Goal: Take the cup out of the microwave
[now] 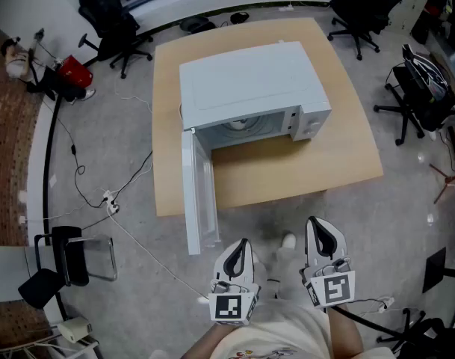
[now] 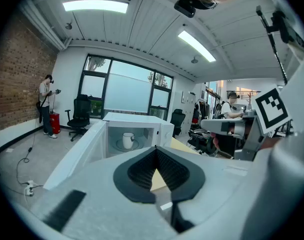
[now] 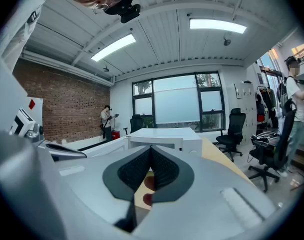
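Approach is the step in hand: the microwave (image 1: 249, 81) stands on the worktop (image 1: 339, 163) in the upper middle of the head view with its door (image 1: 199, 200) swung open. The cup (image 2: 128, 140) sits inside, left of centre in the left gripper view. At the bottom of the head view the left claw (image 1: 240, 247) and right claw (image 1: 320, 230) hang well apart from the microwave, tilted slightly down, jaws together and empty; next, I judge, one must reach into the cavity, spread its jaws and close on the cup.

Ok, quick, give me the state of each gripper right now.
Left gripper: closed, holding nothing.
Right gripper: closed, holding nothing.
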`<state>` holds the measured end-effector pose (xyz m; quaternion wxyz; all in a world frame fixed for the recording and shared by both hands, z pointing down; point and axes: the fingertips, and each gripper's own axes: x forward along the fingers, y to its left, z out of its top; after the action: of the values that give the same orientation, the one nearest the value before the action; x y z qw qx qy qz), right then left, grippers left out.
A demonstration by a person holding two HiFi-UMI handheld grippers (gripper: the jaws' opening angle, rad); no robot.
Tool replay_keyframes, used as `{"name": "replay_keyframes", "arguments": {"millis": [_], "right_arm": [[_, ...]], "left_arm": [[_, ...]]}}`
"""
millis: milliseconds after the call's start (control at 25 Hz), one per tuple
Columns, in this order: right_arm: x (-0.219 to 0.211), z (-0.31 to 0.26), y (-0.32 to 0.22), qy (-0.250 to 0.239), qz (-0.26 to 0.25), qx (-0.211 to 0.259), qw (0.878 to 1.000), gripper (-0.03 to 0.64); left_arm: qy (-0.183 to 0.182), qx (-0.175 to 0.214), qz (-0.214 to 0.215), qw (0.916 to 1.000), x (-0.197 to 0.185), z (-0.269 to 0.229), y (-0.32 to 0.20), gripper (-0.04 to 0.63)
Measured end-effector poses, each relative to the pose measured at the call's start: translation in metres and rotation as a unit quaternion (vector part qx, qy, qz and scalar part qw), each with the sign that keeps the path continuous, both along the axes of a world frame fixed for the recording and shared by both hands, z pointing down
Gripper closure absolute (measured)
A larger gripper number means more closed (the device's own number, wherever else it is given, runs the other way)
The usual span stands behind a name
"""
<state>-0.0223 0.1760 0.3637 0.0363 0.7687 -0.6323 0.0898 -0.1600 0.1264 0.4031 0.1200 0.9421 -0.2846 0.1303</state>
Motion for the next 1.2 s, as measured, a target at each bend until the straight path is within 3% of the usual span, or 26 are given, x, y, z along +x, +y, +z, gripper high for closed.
{"name": "replay_keyframes", "arguments": {"millis": [280,520,680,1200], "right_arm": [[-0.042,-0.005,0.030,-0.028,-0.021,-0.008,0.999,0.611],[-0.041,0.000,0.044,-0.055,-0.037,-0.009,0.998,0.609],[-0.036,-0.004,0.052,-0.038,-0.042,-0.005,0.998,0.609],[-0.014,-0.001,0.057,-0.047,-0.091,0.003,0.995,0.609]], "left_arm": [[0.016,-0.006,-0.020,0.9996,-0.026,-0.027,0.044,0.595],[0.020,0.011,-0.026,0.9994,-0.016,-0.037,0.056,0.595],[0.019,0.022,-0.036,0.9989,-0.013,-0.040,0.059,0.595],[0.016,0.030,-0.086,0.9957,0.006,-0.042,0.068,0.594]]}}
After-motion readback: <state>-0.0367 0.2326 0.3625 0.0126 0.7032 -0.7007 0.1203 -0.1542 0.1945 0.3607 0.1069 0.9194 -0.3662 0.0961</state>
